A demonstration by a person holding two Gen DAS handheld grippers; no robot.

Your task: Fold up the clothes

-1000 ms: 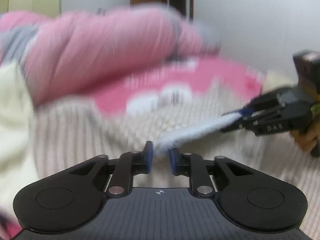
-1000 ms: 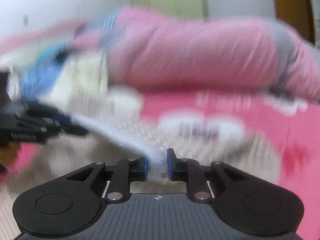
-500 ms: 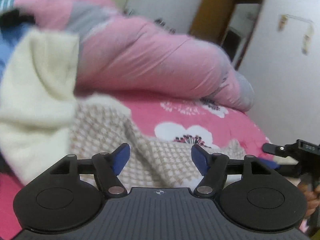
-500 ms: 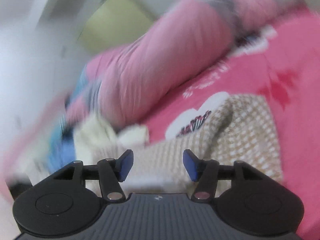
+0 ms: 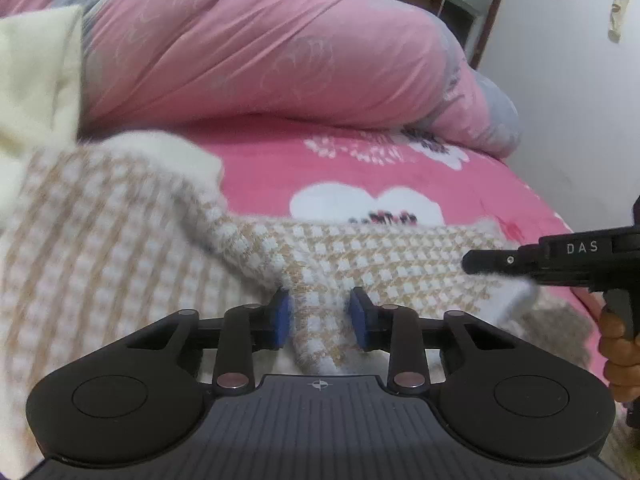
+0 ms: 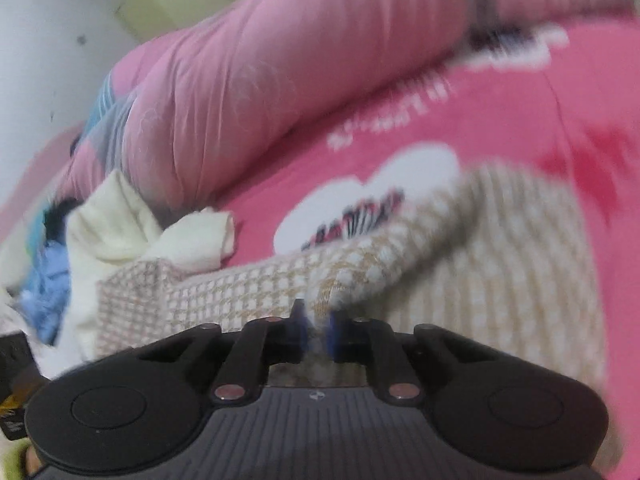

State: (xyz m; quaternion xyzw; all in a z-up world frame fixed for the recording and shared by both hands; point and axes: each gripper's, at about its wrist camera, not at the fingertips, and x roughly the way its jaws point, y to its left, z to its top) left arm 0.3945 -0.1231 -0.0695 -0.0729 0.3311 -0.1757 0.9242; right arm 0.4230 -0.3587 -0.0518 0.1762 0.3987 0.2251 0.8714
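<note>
white wall (image 5: 560, 92), wooden door frame (image 5: 490, 12), pink floral bedsheet (image 5: 360, 164), pink duvet (image 5: 248, 48)

1. Soft, even indoor light, no glare, faint shadows.
2. Left wrist view mostly sharp; houndstooth garment (image 5: 120, 248) smeared at left.
3. Right wrist view motion-blurred throughout.
4. Fisheye bending, dark corners.

Pink bed (image 5: 500, 184) bears checked garment (image 5: 380, 256) (apparently knit), quilt (image 5: 256, 56).
</note>
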